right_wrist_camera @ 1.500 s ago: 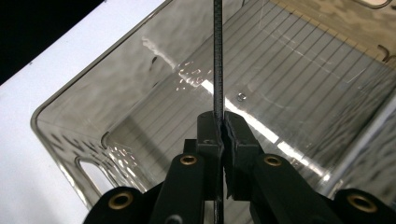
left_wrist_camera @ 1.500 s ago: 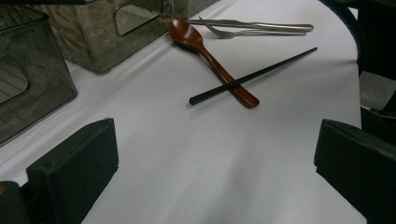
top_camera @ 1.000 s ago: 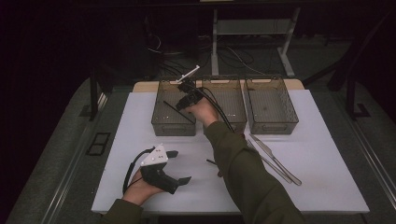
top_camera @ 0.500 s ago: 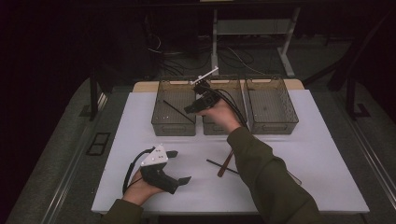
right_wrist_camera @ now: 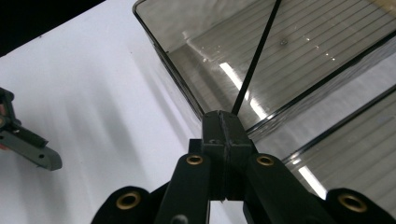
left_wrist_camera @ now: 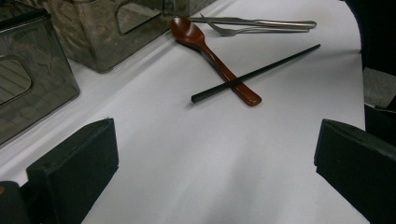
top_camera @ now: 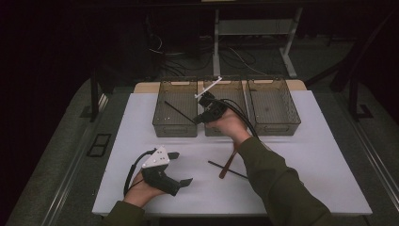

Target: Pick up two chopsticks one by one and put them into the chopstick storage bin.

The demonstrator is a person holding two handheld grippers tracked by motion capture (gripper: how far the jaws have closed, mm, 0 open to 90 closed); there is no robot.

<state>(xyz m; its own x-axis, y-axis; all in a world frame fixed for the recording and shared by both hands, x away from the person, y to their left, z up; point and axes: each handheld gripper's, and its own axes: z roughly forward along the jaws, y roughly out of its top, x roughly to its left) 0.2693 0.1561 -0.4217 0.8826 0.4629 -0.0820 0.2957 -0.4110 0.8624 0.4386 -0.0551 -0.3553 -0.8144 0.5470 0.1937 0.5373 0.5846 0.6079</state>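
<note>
My right gripper hovers at the near wall between the left bin and the middle bin. It is shut on one end of a black chopstick, which slants out over the left bin's floor. My left gripper rests on the white table near its front left, open with nothing between its fingers. Ahead of it lie a brown wooden spoon and a second black chopstick crossing its handle, with a metal fork beyond.
A third clear bin stands at the back right. The spoon and the loose chopstick lie mid-table beside the right forearm. The white mat has bare room on its left. Cables and a stand sit behind the table.
The right hand has shifted rightward and slightly nearer along the bins, still gripping the chopstick. The forearm swung right, uncovering the spoon and loose chopstick. The left gripper has stayed put.
</note>
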